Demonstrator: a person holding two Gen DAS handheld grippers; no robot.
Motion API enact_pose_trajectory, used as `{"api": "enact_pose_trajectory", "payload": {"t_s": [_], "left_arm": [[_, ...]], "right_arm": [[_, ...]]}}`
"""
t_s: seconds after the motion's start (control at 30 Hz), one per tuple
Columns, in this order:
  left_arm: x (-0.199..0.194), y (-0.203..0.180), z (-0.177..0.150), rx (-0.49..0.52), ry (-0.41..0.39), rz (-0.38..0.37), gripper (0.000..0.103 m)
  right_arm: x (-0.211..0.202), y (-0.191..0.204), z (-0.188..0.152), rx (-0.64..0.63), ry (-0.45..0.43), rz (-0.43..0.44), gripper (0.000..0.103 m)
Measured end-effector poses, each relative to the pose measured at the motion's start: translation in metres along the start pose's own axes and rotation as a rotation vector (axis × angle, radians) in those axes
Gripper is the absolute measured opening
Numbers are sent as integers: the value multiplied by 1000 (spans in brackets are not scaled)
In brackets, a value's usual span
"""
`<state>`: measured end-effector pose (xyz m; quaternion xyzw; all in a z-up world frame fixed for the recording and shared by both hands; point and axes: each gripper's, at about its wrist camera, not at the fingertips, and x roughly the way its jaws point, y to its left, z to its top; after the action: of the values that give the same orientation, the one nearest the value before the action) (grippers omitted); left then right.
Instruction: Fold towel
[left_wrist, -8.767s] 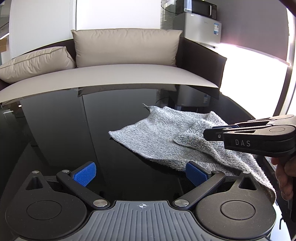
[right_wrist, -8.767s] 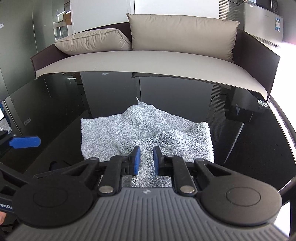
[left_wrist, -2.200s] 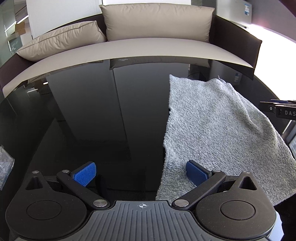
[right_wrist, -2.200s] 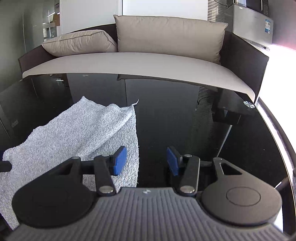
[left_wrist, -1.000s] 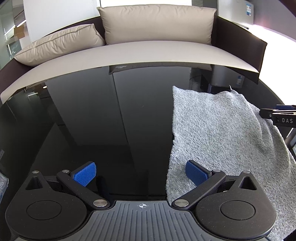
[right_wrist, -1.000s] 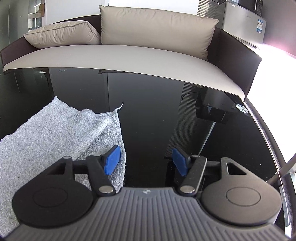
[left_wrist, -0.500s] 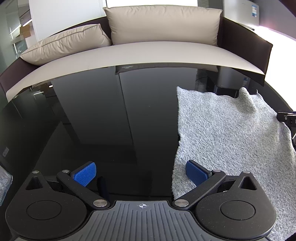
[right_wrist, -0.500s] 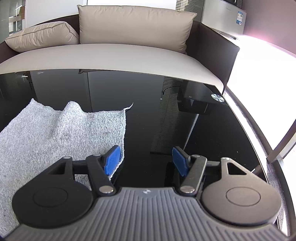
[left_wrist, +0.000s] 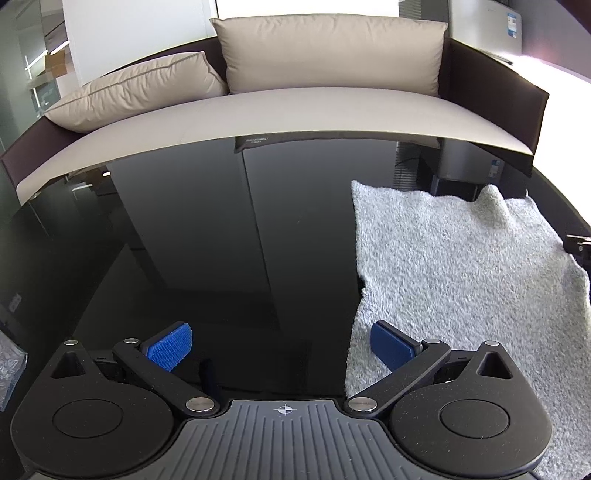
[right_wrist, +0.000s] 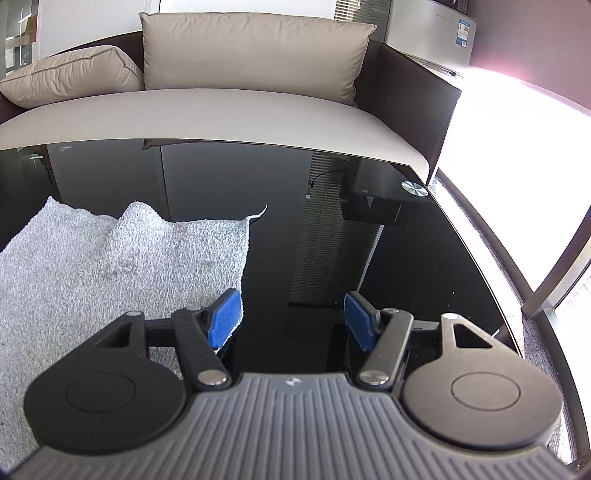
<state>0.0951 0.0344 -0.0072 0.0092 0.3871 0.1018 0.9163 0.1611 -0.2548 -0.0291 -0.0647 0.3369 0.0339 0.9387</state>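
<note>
A grey fluffy towel lies spread on the glossy black table, with one small raised bump along its far edge. It also shows in the right wrist view. My left gripper is open and empty at the towel's near left corner; its right pad sits over the towel's edge. My right gripper is open and empty at the towel's near right edge; its left pad is over that edge. A tip of the right gripper shows at the right border of the left wrist view.
A beige sofa with cushions stands beyond the table's far edge. A small silver disc lies at the table's far right corner. A clear plastic bag sits at the left. A bright window is on the right.
The towel has been pulled out and laid flatter on the table. Both grippers stayed open and shifted slightly along its near edge.
</note>
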Motion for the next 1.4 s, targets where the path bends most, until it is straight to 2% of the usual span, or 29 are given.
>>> {"api": "enact_pose_trajectory", "payload": {"t_s": [0.23,0.67,0.83,1.23,1.4], "left_arm": [[18,-10,25,21,-20,-49,102],[66,-32,61,43,31,-47,102],[74,-30,64,31,44,-3,102],[74,-22,61,14,28,21,102],[72,-18,61,0,24,72,102]], "right_arm": [[0,-2,0,1,-3,16,64],[1,-2,-1,-18,-9,22,66],[1,-2,0,-23,-10,23,66],[1,-2,0,-23,-8,24,67],[0,-2,0,-22,-7,23,67]]}}
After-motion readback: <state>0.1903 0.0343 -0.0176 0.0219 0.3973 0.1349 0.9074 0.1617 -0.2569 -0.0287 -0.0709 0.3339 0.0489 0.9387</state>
